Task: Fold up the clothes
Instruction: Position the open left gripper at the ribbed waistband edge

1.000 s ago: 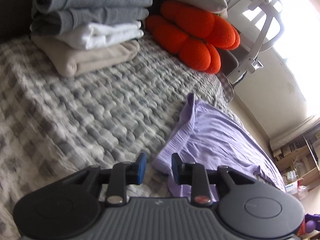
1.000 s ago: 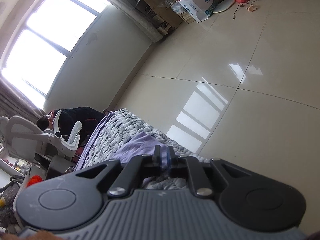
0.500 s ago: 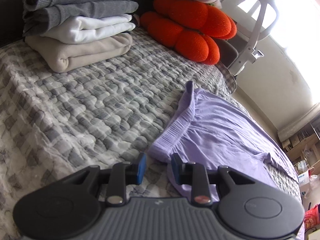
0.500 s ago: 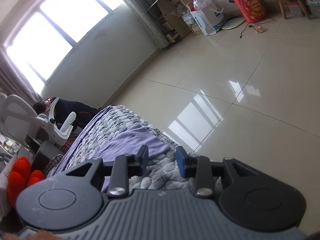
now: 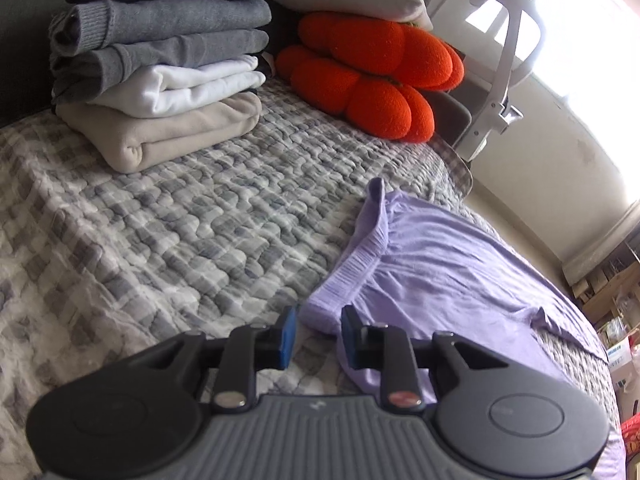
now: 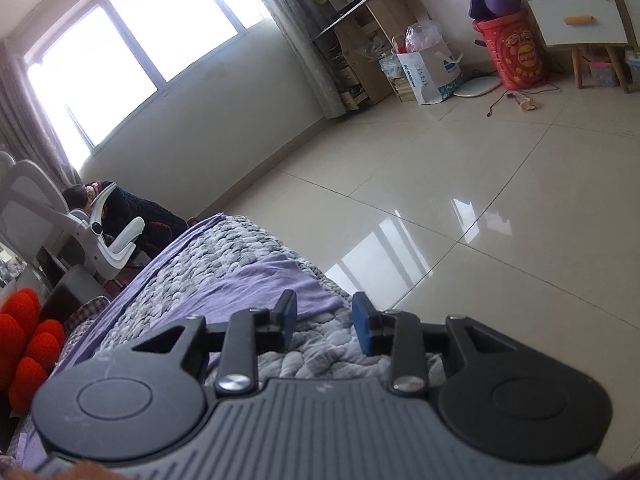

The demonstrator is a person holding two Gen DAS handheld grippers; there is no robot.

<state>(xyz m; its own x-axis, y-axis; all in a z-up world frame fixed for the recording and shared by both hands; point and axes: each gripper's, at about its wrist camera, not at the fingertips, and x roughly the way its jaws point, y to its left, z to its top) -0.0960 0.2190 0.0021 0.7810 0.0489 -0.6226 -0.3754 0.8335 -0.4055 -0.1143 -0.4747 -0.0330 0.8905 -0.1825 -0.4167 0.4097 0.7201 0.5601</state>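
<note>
A lilac garment (image 5: 440,272) lies spread on the grey checked quilt (image 5: 180,240), its ribbed waistband toward me. My left gripper (image 5: 317,334) hovers low at the waistband's near corner. Its jaws are closing slightly, the cloth corner sits just beyond the gap, and the blue pads press on nothing. In the right wrist view the garment's (image 6: 260,284) other end lies near the bed's corner. My right gripper (image 6: 325,322) stands open just above the quilt (image 6: 224,252), nothing between its pads.
A stack of folded clothes (image 5: 160,80) sits at the back of the bed, an orange plush cushion (image 5: 372,76) beside it. A white office chair (image 5: 500,40) stands past the bed. The bed drops off to a glossy tiled floor (image 6: 480,200) on the right.
My right gripper's jaws went from nearly shut at the lilac cloth to open, and that view rolled. The left view rolled a little while its gripper stayed at the waistband corner.
</note>
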